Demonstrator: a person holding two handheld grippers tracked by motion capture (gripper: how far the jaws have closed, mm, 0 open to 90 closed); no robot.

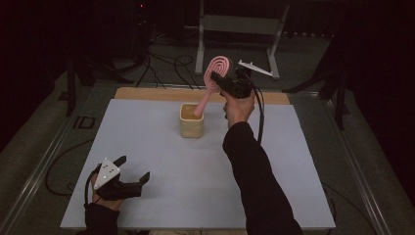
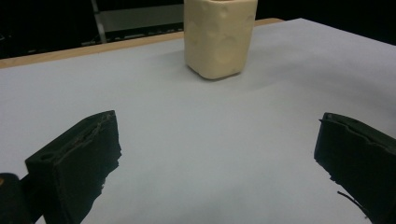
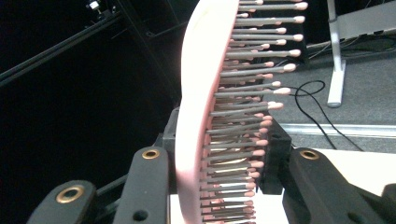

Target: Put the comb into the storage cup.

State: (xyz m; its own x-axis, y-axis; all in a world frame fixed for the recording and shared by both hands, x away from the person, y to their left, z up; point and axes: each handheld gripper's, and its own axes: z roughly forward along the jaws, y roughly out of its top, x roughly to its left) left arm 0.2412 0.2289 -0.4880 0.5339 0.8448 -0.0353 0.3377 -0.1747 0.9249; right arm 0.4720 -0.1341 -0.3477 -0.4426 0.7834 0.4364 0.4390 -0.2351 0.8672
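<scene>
While the left hand-held gripper (image 1: 131,170) rests low on the near left of the counter (image 1: 161,161) with its jaws spread wide and nothing between them, the right hand-held gripper (image 1: 226,81) is raised above the far middle, clamped on the head of a pink brush (image 1: 214,78). The brush tilts, its handle slanting down into the cream cup (image 1: 191,121), which stands upright on the counter's far middle. In the right gripper view the brush (image 3: 205,93) stands edge-on between the jaws, bristles pointing right. In the left gripper view the cup (image 2: 218,37) is well ahead of the open jaws.
</scene>
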